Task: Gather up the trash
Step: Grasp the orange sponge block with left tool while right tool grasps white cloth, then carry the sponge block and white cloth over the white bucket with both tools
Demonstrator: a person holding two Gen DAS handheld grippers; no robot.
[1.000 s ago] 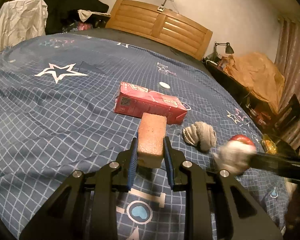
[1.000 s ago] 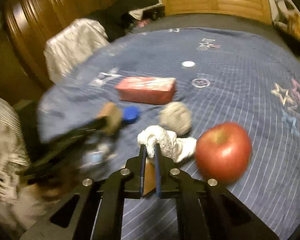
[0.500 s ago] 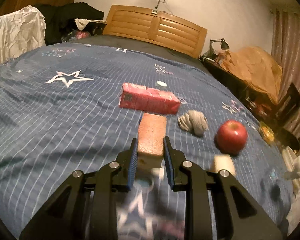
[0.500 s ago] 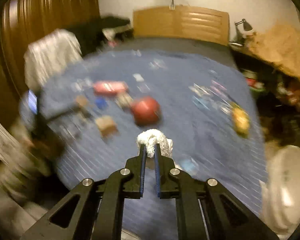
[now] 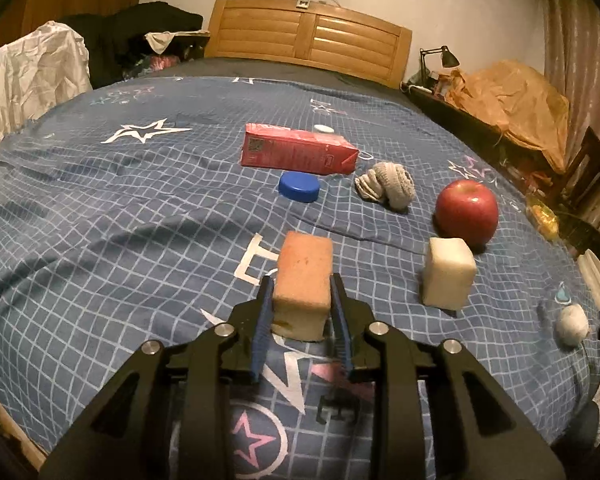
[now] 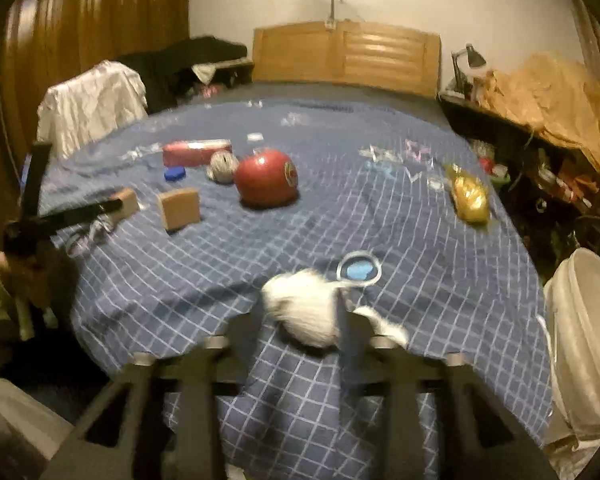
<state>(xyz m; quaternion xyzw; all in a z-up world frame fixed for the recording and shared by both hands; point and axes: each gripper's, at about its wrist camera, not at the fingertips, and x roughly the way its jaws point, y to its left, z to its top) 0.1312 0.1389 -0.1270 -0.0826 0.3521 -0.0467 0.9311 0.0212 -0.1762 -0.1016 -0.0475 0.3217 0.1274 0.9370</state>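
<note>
My left gripper (image 5: 301,304) is shut on an orange sponge block (image 5: 305,282) and holds it over the blue star-print bedspread (image 5: 100,220). In the blurred right wrist view, my right gripper (image 6: 296,320) has its jaws spread wide, and a crumpled white tissue (image 6: 306,308) sits loose between them. That tissue also shows at the bed's right edge in the left wrist view (image 5: 572,323). A red carton (image 5: 296,153), a blue cap (image 5: 299,187), a small white cap (image 5: 324,129) and a yellow wrapper (image 6: 470,196) lie on the bed.
A red apple (image 5: 466,210), a rolled grey sock (image 5: 388,184) and a pale foam block (image 5: 448,272) sit right of centre. A white bin (image 6: 588,340) stands beside the bed's right edge. A cluttered side table (image 5: 480,120) and wooden headboard (image 5: 308,40) lie beyond.
My right gripper swung away from the apple to the bed's right edge and its jaws spread, freeing the tissue. My left gripper pulled back, still holding the sponge.
</note>
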